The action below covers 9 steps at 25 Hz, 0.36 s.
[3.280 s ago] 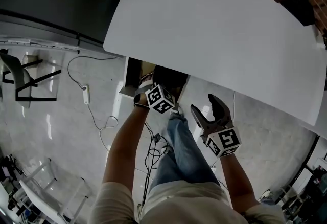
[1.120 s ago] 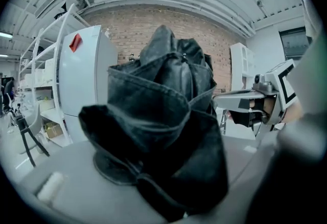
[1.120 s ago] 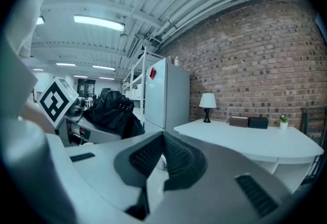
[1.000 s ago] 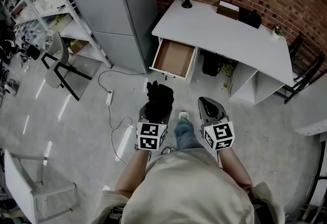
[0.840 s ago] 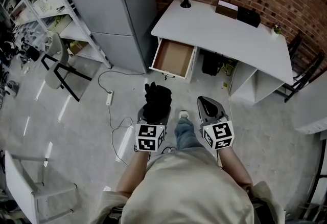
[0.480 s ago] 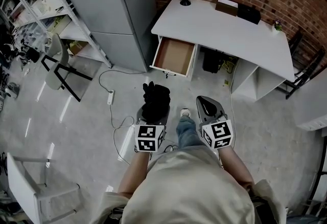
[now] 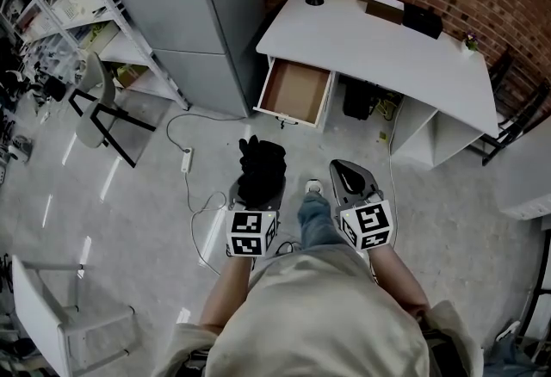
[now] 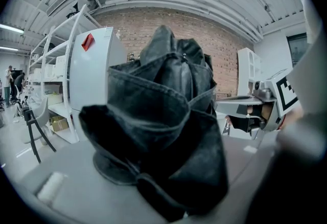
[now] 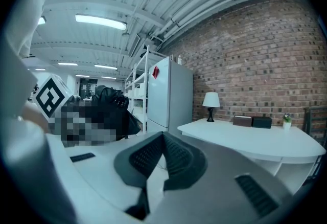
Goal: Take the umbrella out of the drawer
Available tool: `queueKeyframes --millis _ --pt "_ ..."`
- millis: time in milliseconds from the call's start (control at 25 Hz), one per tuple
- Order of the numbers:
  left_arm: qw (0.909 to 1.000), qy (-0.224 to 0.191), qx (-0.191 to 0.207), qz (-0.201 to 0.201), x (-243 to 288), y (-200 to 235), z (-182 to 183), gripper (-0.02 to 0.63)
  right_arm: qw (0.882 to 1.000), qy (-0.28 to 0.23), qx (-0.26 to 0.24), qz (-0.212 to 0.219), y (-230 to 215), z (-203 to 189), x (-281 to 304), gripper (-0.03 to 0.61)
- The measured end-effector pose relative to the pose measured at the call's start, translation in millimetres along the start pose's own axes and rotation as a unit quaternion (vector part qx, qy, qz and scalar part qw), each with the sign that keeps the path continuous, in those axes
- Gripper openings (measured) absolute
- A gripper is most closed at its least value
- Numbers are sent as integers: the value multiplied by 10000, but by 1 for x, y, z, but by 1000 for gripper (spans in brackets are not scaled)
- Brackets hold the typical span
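Left gripper (image 7: 257, 200) clamps folded black umbrella (image 7: 261, 164), fabric bunched; right gripper (image 7: 348, 176) closed, empty.

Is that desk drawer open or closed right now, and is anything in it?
Open. In the head view the drawer sticks out from under the white desk, and its brown bottom looks bare.

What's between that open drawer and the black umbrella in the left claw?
Only bare grey floor. The head view shows nothing lying between the drawer and the umbrella.
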State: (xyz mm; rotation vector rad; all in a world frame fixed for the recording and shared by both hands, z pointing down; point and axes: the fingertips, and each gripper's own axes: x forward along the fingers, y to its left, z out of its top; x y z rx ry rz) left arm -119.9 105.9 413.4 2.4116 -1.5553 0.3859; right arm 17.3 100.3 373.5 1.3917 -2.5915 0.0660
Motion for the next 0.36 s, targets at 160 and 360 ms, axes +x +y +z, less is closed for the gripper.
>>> queueKeyframes --millis 160,360 --pt "10000 -25 -48 -22 2 0 2 272 10000 -38 -9 -9 -1 4 1 0" --pt "10000 -54 2 -31 4 -2 1 272 9999 -121 -44 -34 -4 7 2 0"
